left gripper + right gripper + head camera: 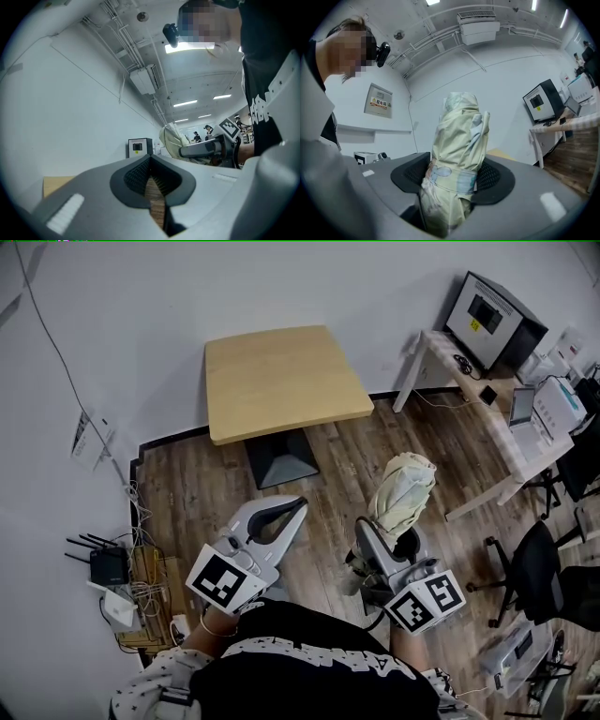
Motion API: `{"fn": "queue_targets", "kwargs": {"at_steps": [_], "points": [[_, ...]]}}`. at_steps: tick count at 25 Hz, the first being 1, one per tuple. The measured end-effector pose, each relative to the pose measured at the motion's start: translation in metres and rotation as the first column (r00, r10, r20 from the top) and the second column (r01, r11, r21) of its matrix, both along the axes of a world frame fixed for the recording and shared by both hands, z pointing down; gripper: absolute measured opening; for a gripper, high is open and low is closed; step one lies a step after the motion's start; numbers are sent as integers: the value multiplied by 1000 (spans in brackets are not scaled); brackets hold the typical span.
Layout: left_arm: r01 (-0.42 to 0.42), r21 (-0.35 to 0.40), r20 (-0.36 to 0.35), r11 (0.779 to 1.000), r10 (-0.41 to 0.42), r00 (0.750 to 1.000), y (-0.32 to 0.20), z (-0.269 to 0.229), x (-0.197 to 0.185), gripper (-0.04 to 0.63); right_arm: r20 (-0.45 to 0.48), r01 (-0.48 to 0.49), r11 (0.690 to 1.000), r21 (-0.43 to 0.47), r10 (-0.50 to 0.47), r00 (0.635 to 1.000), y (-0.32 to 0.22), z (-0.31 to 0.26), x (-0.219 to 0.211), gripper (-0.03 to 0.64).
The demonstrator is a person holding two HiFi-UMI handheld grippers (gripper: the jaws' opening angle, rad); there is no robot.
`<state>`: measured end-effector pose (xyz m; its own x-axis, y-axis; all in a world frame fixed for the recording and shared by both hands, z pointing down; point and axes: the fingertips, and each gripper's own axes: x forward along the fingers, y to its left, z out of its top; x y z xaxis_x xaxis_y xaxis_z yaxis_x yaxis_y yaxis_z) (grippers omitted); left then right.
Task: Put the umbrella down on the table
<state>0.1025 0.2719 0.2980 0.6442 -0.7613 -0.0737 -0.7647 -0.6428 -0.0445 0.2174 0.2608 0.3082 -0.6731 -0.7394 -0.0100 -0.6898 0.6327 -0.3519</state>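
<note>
You hold the umbrella [405, 486] clamped in the right gripper [387, 547], well short of the table [281, 381]. This looks like the carry, with nothing set down yet. The left gripper [292, 508] is beside it, jaws pinched together on nothing. Your next move is likely to reach over the table, lower, tip the umbrella flat and release. The tabletop is bare pale wood with wood floor [202, 484] around it, a white wall [141, 315] behind and a desk [469, 395] to its right.
</note>
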Motion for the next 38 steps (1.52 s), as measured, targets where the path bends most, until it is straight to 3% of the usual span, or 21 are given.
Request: {"fn": "queue_targets", "kwargs": {"at_steps": [16, 23, 38], "points": [[-19, -33, -21, 999, 19, 1000, -66, 8, -29, -6, -40, -28, 1000, -9, 27, 999, -62, -1, -28, 298], [-3, -2, -32, 1000, 3, 999, -97, 4, -59, -6, -52, -36, 999, -10, 36, 998, -88, -1, -51, 298], [-23, -34, -28, 999, 22, 999, -146, 7, -112, -5, -53, -58, 998, -26, 57, 997, -145, 3, -105, 296]]}}
